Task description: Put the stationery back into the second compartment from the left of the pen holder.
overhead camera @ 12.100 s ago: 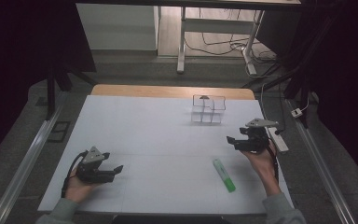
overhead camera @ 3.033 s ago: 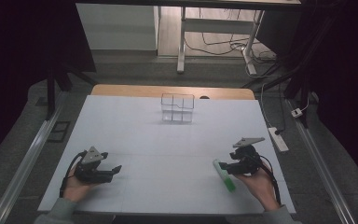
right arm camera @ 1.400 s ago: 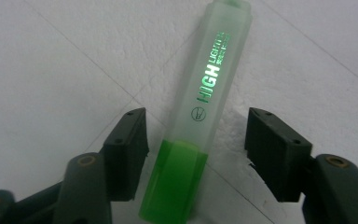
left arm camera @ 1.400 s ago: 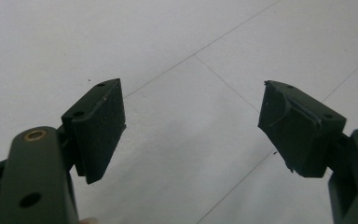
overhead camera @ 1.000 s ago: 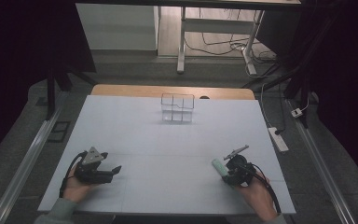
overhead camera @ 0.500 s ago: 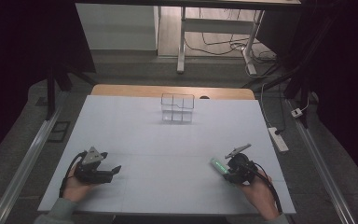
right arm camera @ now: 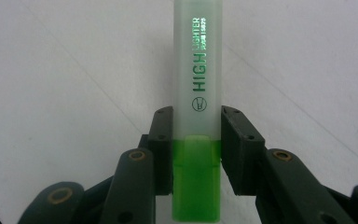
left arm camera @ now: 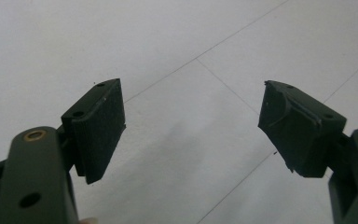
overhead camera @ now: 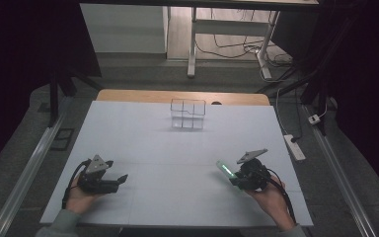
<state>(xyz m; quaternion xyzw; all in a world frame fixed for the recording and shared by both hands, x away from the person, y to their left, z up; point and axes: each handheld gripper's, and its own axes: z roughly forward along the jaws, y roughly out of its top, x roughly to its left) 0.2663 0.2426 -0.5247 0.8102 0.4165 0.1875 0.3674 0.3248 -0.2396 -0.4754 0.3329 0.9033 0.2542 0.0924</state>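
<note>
A green highlighter [right arm camera: 196, 107] with a frosted barrel and "HIGH LIGHTER" printed on it sits between the jaws of my right gripper [right arm camera: 196, 122], which is shut on it near its green cap. In the high view the highlighter [overhead camera: 225, 169] sticks out up and to the left from the right gripper [overhead camera: 238, 178], lifted a little off the white table [overhead camera: 177, 148] at the front right. At the front left my left gripper [overhead camera: 120, 178] rests low over the table, and in the left gripper view it [left arm camera: 192, 108] is open with nothing between its pads.
A small clear rack with several compartments [overhead camera: 188, 113] stands at the back middle of the table. A white power strip [overhead camera: 294, 146] lies on the floor past the table's right edge. Metal rails run along both sides.
The right gripper, shut on the highlighter, has tilted it up so its tip rises from the table. The left gripper has not moved.
</note>
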